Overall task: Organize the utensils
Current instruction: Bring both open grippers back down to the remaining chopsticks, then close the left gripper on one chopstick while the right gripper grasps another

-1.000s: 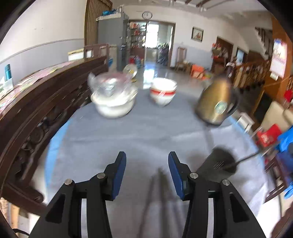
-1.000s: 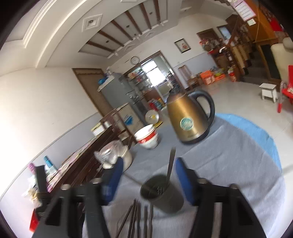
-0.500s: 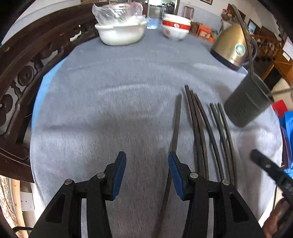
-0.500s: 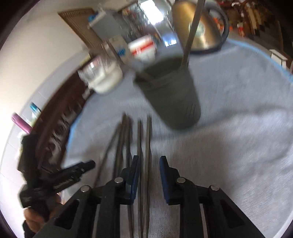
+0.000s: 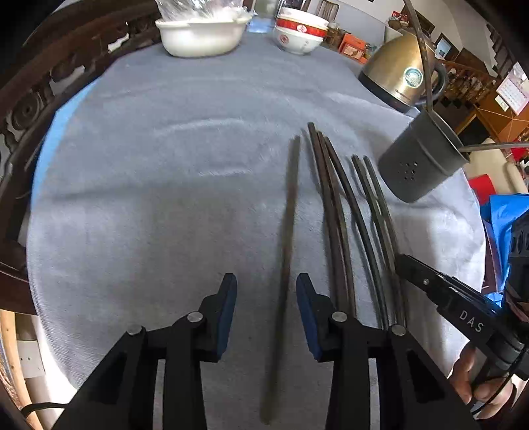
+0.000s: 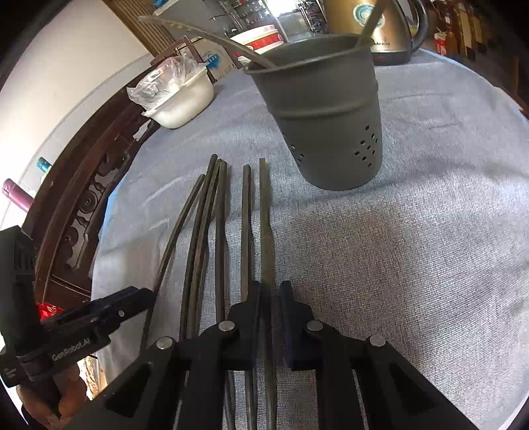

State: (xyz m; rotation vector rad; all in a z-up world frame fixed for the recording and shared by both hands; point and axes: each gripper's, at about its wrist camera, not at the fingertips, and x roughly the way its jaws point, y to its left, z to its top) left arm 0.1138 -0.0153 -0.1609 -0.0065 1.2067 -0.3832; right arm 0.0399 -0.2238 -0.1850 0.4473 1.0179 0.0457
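Left gripper [image 5: 266, 297] jaws closing, apart around lone chopstick [image 5: 289, 231], lower centre; right gripper [image 6: 269, 294] clamped on rightmost chopstick [image 6: 264, 215].

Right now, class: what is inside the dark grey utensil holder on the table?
Two long thin metal handles rise out of the utensil holder, one arcing left, one leaning right. Their lower ends are hidden by its wall, so the utensil types cannot be told.

"DAS" on right tool [image 5: 471, 321] arm, "GenRobot.AI" on left tool [image 6: 79, 347] arm

Right claw [image 6: 268, 299] around rightmost chopstick [image 6: 264, 211]
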